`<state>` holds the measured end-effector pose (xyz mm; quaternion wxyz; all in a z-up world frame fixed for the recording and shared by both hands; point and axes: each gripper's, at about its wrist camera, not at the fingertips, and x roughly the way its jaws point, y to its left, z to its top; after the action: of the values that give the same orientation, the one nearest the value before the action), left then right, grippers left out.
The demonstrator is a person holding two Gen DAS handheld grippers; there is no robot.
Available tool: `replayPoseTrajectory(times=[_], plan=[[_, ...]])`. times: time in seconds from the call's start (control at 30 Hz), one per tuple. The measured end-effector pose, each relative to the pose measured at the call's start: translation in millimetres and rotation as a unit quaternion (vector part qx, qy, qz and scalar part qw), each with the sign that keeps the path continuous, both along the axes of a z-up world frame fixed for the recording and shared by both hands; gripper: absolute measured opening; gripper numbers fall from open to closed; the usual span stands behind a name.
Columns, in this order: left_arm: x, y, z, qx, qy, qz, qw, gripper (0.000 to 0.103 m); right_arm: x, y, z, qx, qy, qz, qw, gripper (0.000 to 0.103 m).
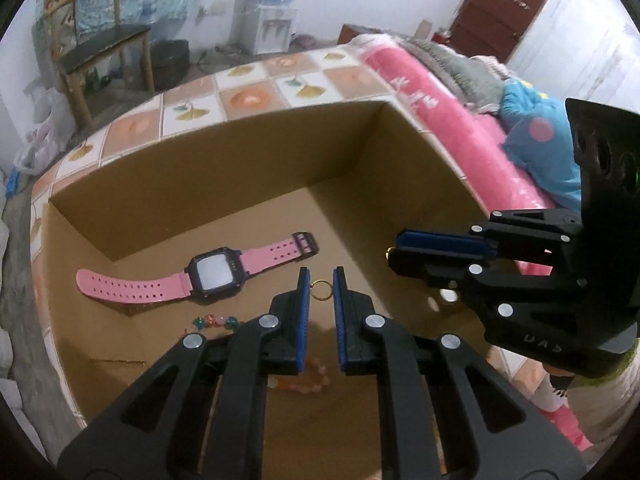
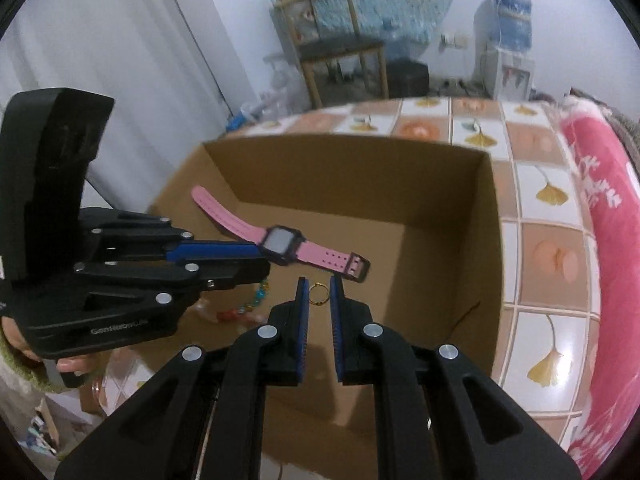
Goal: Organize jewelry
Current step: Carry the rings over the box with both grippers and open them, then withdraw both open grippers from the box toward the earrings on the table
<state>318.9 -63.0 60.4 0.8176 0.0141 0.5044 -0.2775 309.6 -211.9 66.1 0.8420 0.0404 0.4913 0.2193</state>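
Cardboard box [image 1: 240, 168] on floral-tiled tabletop [image 1: 248, 98], wooden chair [image 1: 104, 40] behind; left gripper [image 1: 321, 276] pinches gold ring [image 1: 313, 291], right gripper [image 2: 319, 280] another ring [image 2: 311, 294].

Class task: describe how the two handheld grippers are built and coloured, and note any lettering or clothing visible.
Both the left gripper and right gripper are black plastic linkages with silver rivets and blue ribbed pads. Pale lettering marks each body. A fuzzy green cuff shows behind the left one.
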Motion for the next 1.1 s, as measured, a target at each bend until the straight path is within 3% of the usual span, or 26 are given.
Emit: replayPoseTrajectory(times=[0.23, 0.33, 0.43, 0.6, 0.67, 0.7, 0.87, 0.97, 1.1], plan=[[9.6, 2.5, -13.3, -0.001, 0.017, 0.016, 0.9997, 0.012, 8.7, -5.5, -12.2, 0.009, 0.016, -0.019, 1.0, 0.012], [13.4, 5.7, -13.0, -0.013, 0.021, 0.024, 0.9994, 0.013, 8.4, -9.3, -4.8, 0.014, 0.007, -0.025, 1.0, 0.012], [10.8, 8.8, -9.2, -0.028, 0.019, 0.029, 0.999, 0.021, 3.7, -17.0, 1.7, 0.023, 0.002, -0.035, 0.999, 0.012], [-4.4, 15.0, 9.5, -0.045, -0.005, 0.035, 0.9983, 0.021, -16.0, -34.1, 21.5, 0.058, -0.013, -0.05, 0.997, 0.017], [-21.4, 21.0, 24.4, -0.053, -0.032, 0.034, 0.9975, 0.026, -31.8, -42.5, 33.3, 0.073, -0.032, -0.057, 0.995, 0.031], [-30.4, 23.8, 30.8, -0.055, -0.046, 0.032, 0.9969, 0.032, -43.4, -47.3, 40.6, 0.08, -0.046, -0.058, 0.994, 0.032], [-96.4, 44.6, 53.0, -0.08, -0.1, 0.017, 0.9916, 0.044, -104.8, -72.2, 59.1, 0.109, -0.091, -0.07, 0.987, 0.035], [-133.7, 57.8, 51.4, -0.112, -0.112, 0.008, 0.9874, 0.052, -136.0, -82.0, 52.8, 0.123, -0.093, -0.08, 0.985, 0.036], [-173.8, 68.0, 27.7, -0.125, -0.106, 0.023, 0.9862, 0.056, -167.3, -86.3, 18.1, 0.115, -0.056, -0.11, 0.986, 0.036]])
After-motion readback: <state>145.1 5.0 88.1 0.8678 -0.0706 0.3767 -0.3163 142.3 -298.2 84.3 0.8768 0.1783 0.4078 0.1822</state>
